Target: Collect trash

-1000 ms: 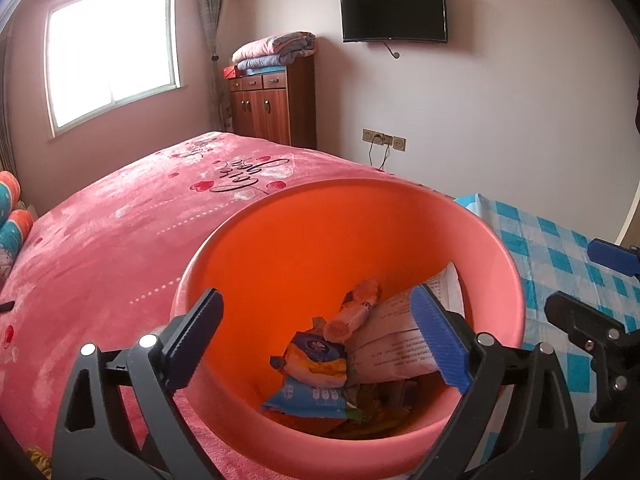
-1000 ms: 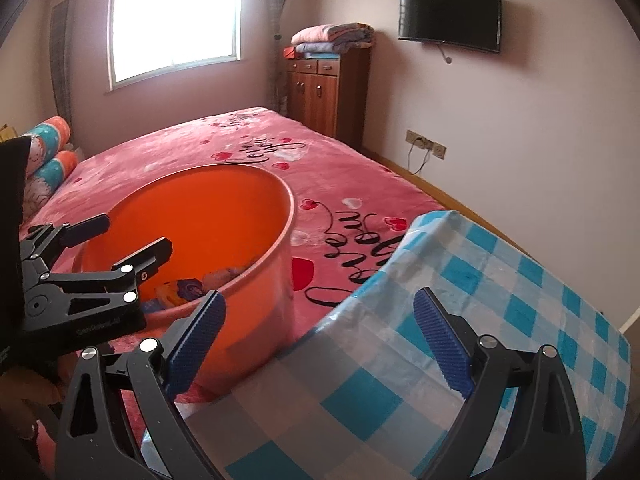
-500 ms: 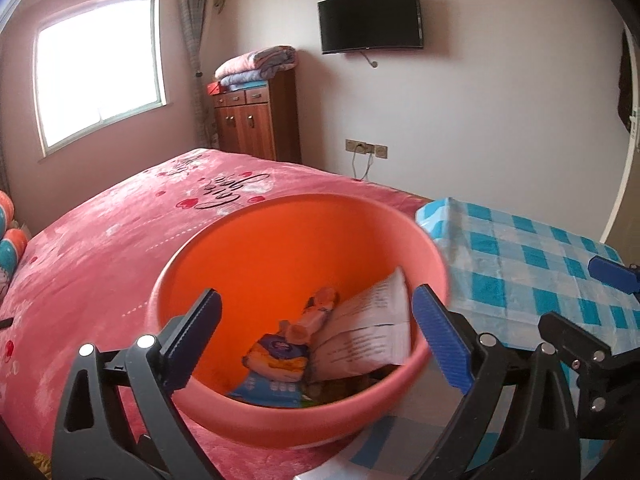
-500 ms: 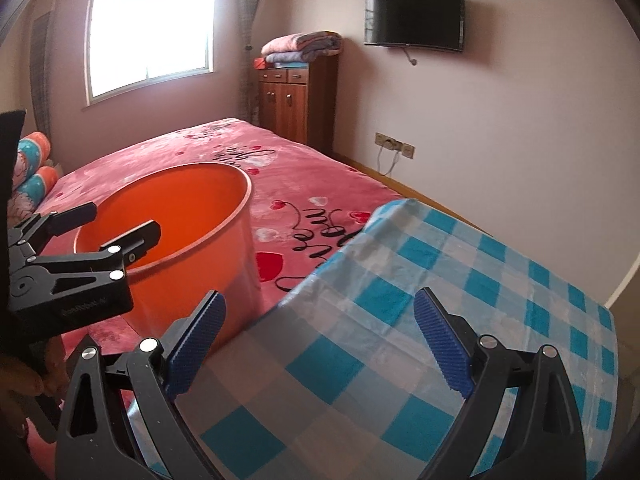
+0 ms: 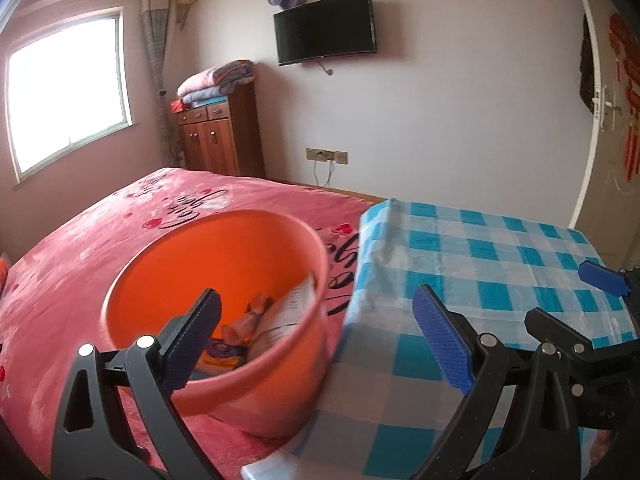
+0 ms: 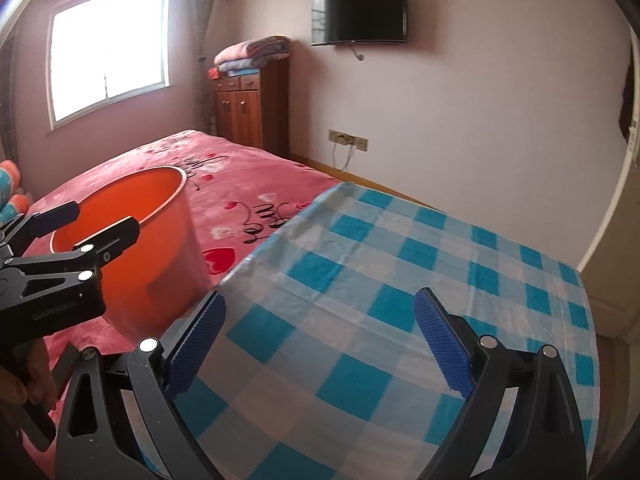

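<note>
Trash (image 5: 272,320) is already collected inside the orange bucket (image 5: 168,264) on the bed, left of the checked table (image 6: 400,280). Both the left gripper (image 5: 316,320) and the right gripper (image 6: 320,328) are held wide and empty. No remaining trash is seen.

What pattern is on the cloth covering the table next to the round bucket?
A blue and white check on the tablecloth, clearest in the right wrist view.
</note>
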{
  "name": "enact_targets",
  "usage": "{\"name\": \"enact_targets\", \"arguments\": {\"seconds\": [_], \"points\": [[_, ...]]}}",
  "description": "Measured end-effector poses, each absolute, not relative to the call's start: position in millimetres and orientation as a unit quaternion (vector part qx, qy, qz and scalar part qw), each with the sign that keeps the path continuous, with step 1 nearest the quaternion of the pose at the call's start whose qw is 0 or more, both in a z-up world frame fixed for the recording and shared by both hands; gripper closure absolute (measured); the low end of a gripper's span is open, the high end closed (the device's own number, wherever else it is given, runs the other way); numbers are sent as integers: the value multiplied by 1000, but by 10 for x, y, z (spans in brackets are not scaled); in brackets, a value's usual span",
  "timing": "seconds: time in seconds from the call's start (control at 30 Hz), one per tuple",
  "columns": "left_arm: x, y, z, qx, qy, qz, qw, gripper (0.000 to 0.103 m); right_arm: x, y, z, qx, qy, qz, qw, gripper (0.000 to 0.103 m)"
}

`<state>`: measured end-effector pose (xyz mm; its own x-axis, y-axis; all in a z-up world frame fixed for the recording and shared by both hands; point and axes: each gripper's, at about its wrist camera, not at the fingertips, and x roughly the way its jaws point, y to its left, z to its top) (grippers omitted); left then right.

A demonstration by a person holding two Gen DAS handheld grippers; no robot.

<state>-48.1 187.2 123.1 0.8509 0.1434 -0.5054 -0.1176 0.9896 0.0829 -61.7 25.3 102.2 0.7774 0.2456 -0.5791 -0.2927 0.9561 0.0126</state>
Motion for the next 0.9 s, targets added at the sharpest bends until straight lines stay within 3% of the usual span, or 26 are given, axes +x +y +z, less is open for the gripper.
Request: {"name": "enact_targets", "arguments": {"seconds": [0.9], "points": [[-731,745,1063,41,275,-45,960,4,-1182,-882,843,-17,300,6,954,9]]}}
